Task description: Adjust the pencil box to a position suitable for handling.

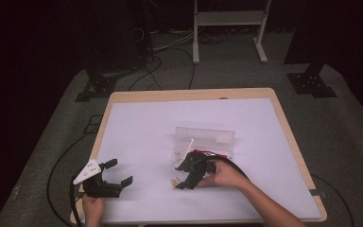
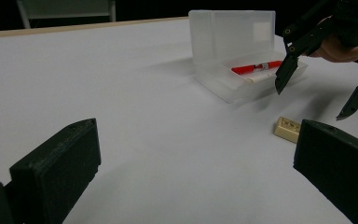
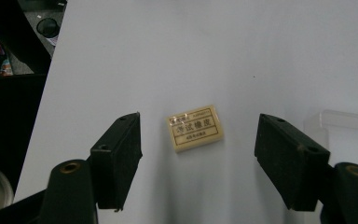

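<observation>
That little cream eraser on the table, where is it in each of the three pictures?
High view: the eraser lies below centre, under the right gripper.
Left gripper view: right edge, beside the near right jaw.
Right gripper view: centre, between the open jaws.
Shared landmark: the clear plastic box.

- The room around the table [image 1: 123,142] is dim — its white top alone is brightly lit, seemingly from above.
- Soft shadows fall beside the clear case [image 2: 233,79] and the eraser [image 3: 195,128].
- The near jaws look blurred; the high view is grainy.
</observation>
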Demonstrator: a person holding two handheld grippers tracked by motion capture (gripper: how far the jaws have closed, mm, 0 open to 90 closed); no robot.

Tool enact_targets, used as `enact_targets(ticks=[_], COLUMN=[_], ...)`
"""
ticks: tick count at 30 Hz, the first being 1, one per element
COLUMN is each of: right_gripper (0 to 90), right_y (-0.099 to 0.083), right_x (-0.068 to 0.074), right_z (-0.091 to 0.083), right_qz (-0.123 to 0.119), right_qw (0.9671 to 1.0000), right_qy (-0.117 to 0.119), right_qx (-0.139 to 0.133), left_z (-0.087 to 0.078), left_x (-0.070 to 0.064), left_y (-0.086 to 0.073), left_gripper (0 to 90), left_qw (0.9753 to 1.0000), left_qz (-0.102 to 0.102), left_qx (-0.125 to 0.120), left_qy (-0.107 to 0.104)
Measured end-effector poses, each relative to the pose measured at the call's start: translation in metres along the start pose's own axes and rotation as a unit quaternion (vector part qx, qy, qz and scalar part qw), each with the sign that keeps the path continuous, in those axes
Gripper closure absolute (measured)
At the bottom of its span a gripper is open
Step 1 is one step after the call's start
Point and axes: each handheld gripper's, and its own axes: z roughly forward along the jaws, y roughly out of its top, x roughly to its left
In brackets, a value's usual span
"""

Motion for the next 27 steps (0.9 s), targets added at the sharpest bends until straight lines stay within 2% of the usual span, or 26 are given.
enact_targets(ticks=[18,27], right_gripper=[39.5,43.3], right_y=[0.005,0.004], right_x=[0.0,-0.003], right_z=[0.019,0.02], right_qz=[-0.014,-0.017], right_qw=[0.9996,0.9995], right_qy=[0.009,0.004], right_qx=[0.023,0.025], left_z=[0.0,0.0], left_x=[0.0,0.0], left_y=[0.0,0.0], left_gripper=[0.0,0.0], left_qw=[1.0,1.0], left_qz=[-0.002,-0.003], left_qx=[-0.002,-0.003], left_qy=[-0.001,-0.001])
